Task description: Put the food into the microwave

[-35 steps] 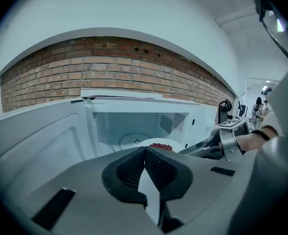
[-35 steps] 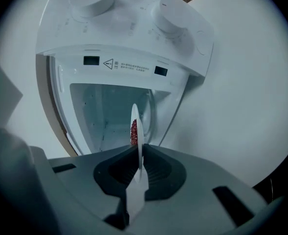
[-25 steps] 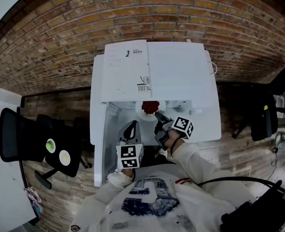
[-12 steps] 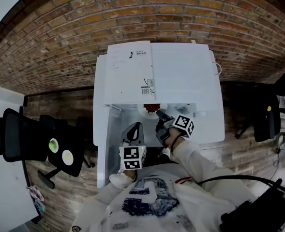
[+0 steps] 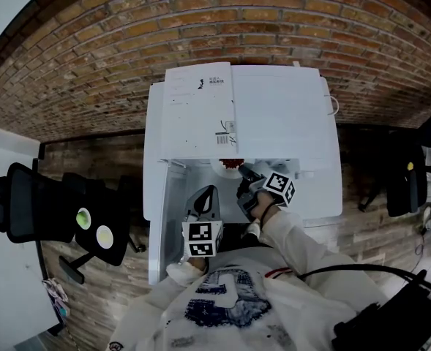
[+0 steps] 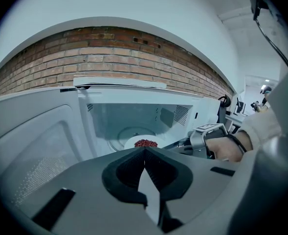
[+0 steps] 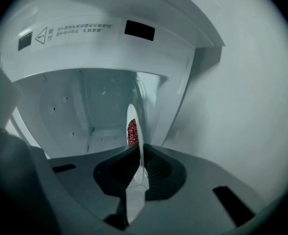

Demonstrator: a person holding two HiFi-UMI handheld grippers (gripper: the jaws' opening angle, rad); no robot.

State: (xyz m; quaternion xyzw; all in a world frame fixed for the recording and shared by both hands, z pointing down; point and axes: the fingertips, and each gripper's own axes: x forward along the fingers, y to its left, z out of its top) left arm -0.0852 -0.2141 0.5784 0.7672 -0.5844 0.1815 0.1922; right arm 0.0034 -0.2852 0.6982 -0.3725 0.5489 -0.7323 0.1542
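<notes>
Pinching the near rim of the white plate [image 7: 133, 124] with the right hand-held gripper [image 7: 136, 153], jaws clamped either side of the thin edge. Bearing a heap of red food [image 6: 145, 143] on it, right at the mouth of the microwave [image 5: 274, 115], just over the front edge of the glass turntable [image 6: 118, 132]. Hard to say whether resting there or hanging just above. Hovering with the left hand-held gripper [image 6: 144, 152], pressed together on nothing, out in front of the opening beside the swung-open door [image 6: 31, 146].

Looks like mid-insertion, plate not yet let go. Worth watching that one-sided pinch: could tip the far side down and spill the loose pile across the cavity floor. Could also clip the frame on the right, close beside the jaws. Letting go off-centre risks a wobbling plate, or one fouling the door.
</notes>
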